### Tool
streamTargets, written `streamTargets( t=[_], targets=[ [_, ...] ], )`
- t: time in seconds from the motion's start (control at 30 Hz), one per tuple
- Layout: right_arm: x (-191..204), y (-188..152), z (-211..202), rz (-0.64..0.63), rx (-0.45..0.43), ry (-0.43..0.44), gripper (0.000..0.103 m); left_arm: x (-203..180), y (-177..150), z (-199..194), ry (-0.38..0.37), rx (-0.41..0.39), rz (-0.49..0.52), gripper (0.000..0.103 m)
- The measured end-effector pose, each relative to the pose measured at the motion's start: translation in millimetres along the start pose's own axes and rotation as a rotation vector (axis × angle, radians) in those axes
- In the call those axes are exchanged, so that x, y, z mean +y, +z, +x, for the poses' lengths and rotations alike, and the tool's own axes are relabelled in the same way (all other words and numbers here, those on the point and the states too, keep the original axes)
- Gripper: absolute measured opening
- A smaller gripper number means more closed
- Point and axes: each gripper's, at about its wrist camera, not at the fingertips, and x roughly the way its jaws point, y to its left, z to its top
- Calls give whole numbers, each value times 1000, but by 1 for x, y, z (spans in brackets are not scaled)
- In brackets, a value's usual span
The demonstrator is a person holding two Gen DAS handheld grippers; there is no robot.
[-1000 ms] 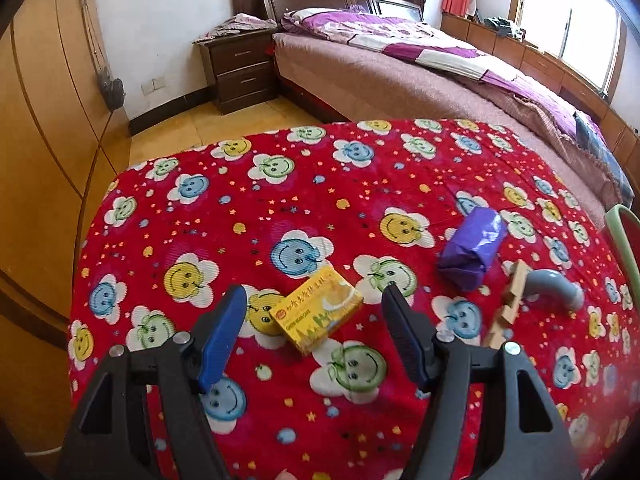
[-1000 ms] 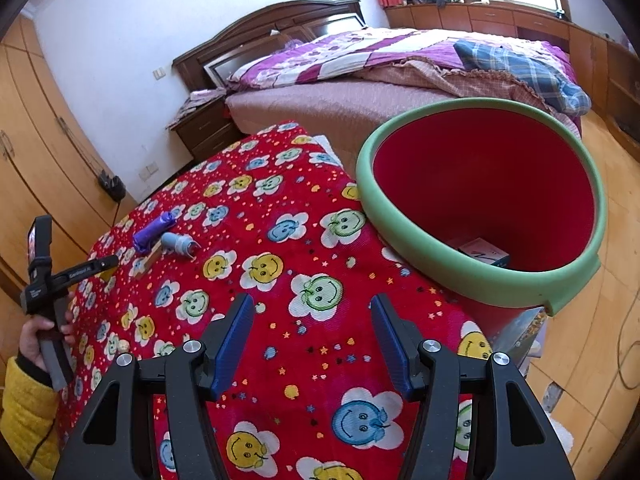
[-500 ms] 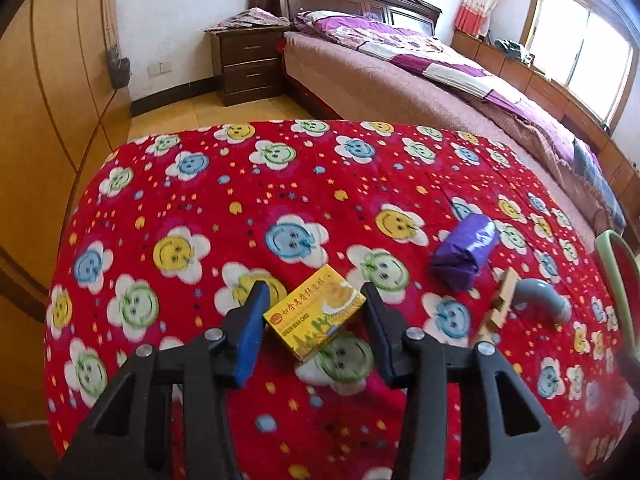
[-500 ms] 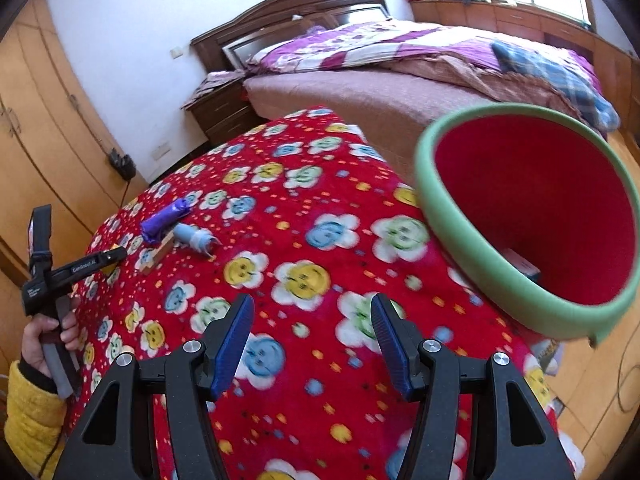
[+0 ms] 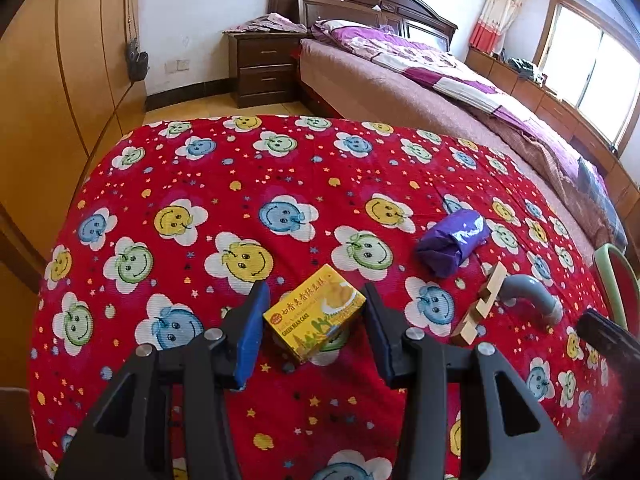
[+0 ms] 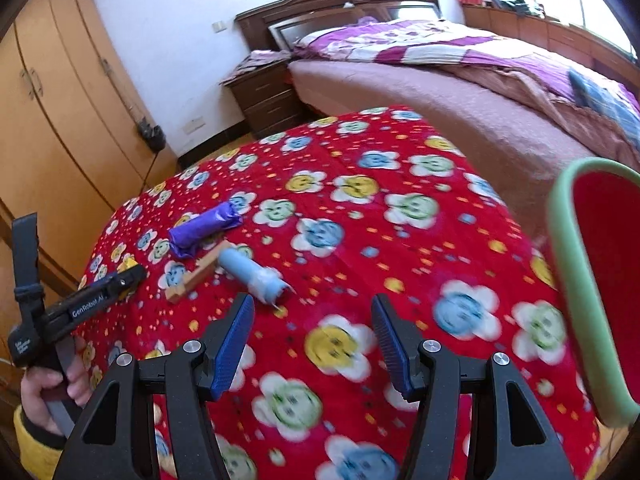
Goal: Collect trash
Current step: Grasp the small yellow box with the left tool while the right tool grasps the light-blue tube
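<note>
The left gripper [image 5: 314, 312] has its jaws around the yellow box [image 5: 315, 312] on the tabletop [image 5: 280, 168], apparently not yet pressing; a skewed squeeze could twist it free. The right gripper [image 6: 312, 336] is released and empty. Farther right, the bin [image 6: 576, 280] risks a knock.

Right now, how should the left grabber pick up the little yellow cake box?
Squeeze the yellow box across its two short ends, coming down from above. It lies flat on the red cloth, turned a bit crooked, and the left gripper already straddles those ends. Its pads look close but I can't tell if they press yet.
</note>
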Motion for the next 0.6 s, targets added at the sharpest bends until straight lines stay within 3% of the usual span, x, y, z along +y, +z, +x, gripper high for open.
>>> streamTargets(
  t=[0.33, 0.53, 0.6],
  targets=[
    [27, 10, 32, -77, 40, 30, 62, 3, 0, -1, -28, -4, -15, 48],
    [40, 3, 34, -147, 42, 11, 30, 3, -1, -2, -31, -5, -13, 48],
    [40, 2, 34, -146, 43, 19, 25, 3, -2, -3, -34, -5, -12, 48]
  ],
)
